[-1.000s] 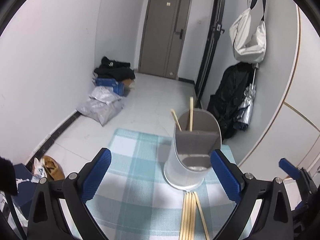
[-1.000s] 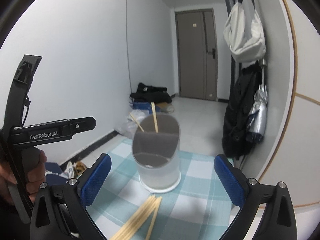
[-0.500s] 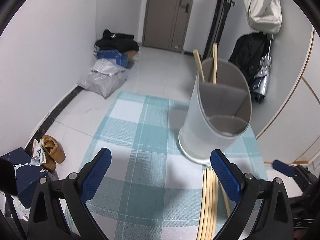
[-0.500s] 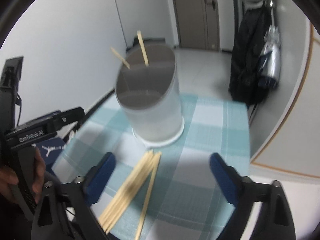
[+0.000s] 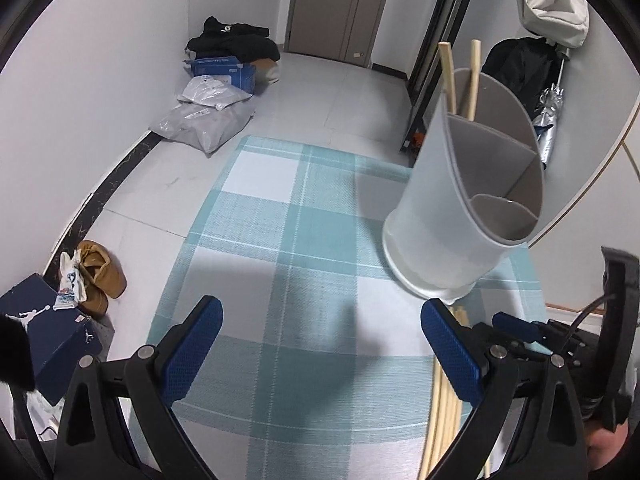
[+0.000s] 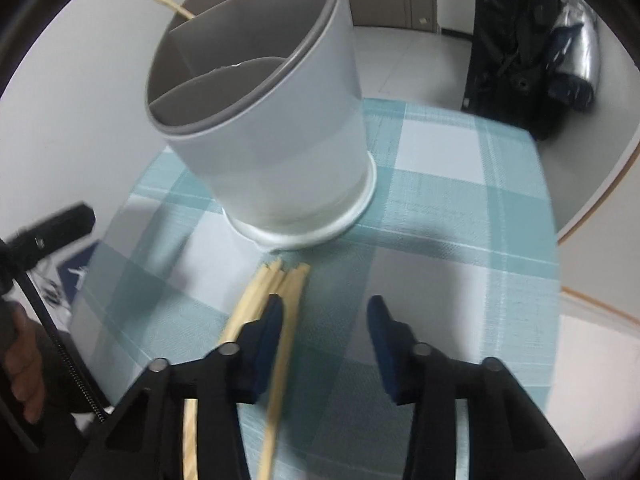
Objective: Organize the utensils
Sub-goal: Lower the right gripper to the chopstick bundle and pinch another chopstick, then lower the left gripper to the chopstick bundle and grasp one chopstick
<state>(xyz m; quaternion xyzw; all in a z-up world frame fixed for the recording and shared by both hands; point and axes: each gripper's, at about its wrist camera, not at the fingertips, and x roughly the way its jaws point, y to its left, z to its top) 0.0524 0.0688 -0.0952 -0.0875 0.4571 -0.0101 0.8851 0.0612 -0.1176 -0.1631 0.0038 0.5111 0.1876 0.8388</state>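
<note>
A grey divided utensil holder (image 5: 468, 200) (image 6: 280, 140) stands on the teal checked cloth (image 5: 304, 248), with two chopsticks (image 5: 448, 76) upright in its back compartment. A bundle of loose chopsticks (image 6: 276, 280) (image 5: 444, 404) lies on the cloth just in front of the holder. My right gripper (image 6: 326, 320) hovers over the bundle's near part, its jaws closing. One chopstick runs between them beside the left pad (image 6: 272, 332), and the pads are not pressing it. My left gripper (image 5: 324, 344) stands wide open over bare cloth, left of the bundle.
Beyond the cloth's far and left edges the floor holds brown shoes (image 5: 100, 280), a dark blue box (image 5: 44, 328), grey plastic bags (image 5: 204, 124) and black clothing (image 5: 232, 40). A black bag and a folded umbrella (image 5: 548, 120) lean at the right wall.
Both views have sunk and tipped down toward the table, so the holder looms larger. The right gripper's jaws have narrowed and now straddle the loose chopsticks. The left jaws stay wide.
</note>
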